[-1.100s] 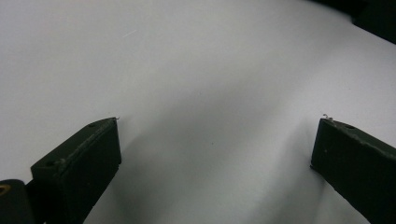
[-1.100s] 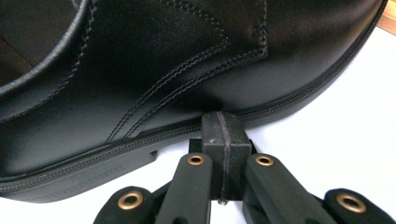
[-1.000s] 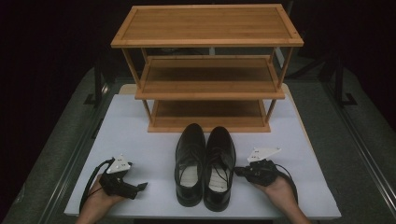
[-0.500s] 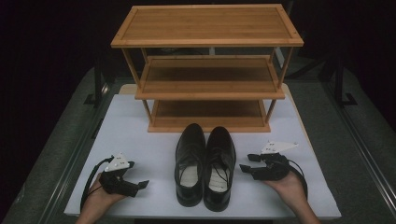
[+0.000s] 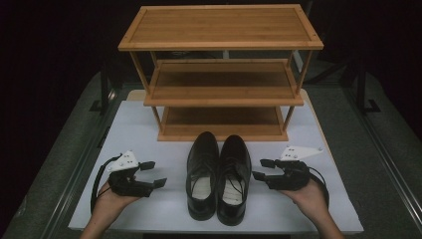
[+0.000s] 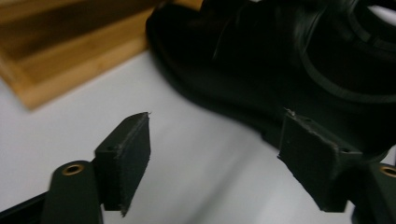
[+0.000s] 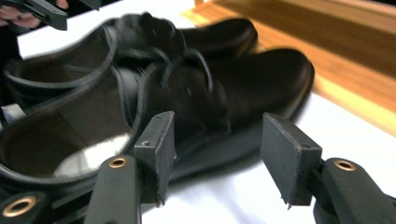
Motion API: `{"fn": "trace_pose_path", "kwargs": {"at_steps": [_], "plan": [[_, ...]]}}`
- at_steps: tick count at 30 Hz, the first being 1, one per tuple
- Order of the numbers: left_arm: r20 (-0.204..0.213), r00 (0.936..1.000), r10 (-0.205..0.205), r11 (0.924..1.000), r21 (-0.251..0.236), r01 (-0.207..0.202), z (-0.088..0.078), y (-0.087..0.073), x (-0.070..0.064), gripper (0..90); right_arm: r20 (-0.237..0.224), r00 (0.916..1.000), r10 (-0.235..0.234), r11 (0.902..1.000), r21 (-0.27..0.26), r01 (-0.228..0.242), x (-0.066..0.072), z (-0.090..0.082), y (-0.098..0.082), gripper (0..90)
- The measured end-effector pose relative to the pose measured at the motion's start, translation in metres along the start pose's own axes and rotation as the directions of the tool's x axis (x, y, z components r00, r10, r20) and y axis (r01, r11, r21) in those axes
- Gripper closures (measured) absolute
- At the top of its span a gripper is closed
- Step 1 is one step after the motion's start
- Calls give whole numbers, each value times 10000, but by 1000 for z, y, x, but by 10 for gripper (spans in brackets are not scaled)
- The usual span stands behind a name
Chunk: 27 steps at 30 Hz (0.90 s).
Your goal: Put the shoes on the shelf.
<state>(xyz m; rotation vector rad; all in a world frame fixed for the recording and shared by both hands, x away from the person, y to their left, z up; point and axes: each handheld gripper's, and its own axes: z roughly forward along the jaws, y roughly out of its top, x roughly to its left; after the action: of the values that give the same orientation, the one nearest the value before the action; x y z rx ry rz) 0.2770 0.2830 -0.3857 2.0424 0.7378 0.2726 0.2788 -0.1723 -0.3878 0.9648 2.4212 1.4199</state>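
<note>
A pair of black lace-up shoes stands side by side on the white mat [image 5: 144, 129], toes toward the rack: the left shoe [image 5: 202, 172] and the right shoe [image 5: 234, 174]. My left gripper [image 5: 154, 174] hovers left of them, open with nothing between its jaws, which have just been closing. In the left gripper view, the left gripper [image 6: 217, 119] faces that shoe's side [image 6: 261, 56]. My right gripper [image 5: 263, 169] hangs to the right of the pair, open and holding nothing after its jaws have just been opening. In its own view, the right gripper [image 7: 219, 120] looks at the laced shoe [image 7: 261, 79].
A three-tier wooden shoe rack [image 5: 221, 69] stands behind the shoes, all its shelves bare; its lowest shelf shows as rack [image 6: 56, 60] and rack [image 7: 355, 60]. Dark metal rails run along both sides of the table.
Both hands have lifted their grippers off the mat. The right gripper's jaws went from shut to open. The left gripper's jaws have narrowed a little.
</note>
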Motion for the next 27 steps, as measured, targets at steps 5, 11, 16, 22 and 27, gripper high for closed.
{"fn": "trace_pose_path", "kwargs": {"at_steps": [5,11,16,22,27], "plan": [[319,9989,331,9990,-300,-321,9,25,-7,268,-223,9997,-41,9999,-149,38,6,2,11,441],[756,9951,645,9969,-493,-609,28,48,-14,307,-610,9981,-71,9998,-187,60,11,12,23,441],[950,9924,779,9960,-514,-732,46,60,-16,319,-788,9968,-158,9999,-70,152,14,24,29,441],[1169,9887,935,9953,-364,-898,67,66,-21,319,-803,9967,-139,9999,62,144,14,33,29,441],[1036,9899,969,9953,-156,-958,75,62,-22,325,-801,9968,-81,9998,161,94,13,36,25,441]]}}
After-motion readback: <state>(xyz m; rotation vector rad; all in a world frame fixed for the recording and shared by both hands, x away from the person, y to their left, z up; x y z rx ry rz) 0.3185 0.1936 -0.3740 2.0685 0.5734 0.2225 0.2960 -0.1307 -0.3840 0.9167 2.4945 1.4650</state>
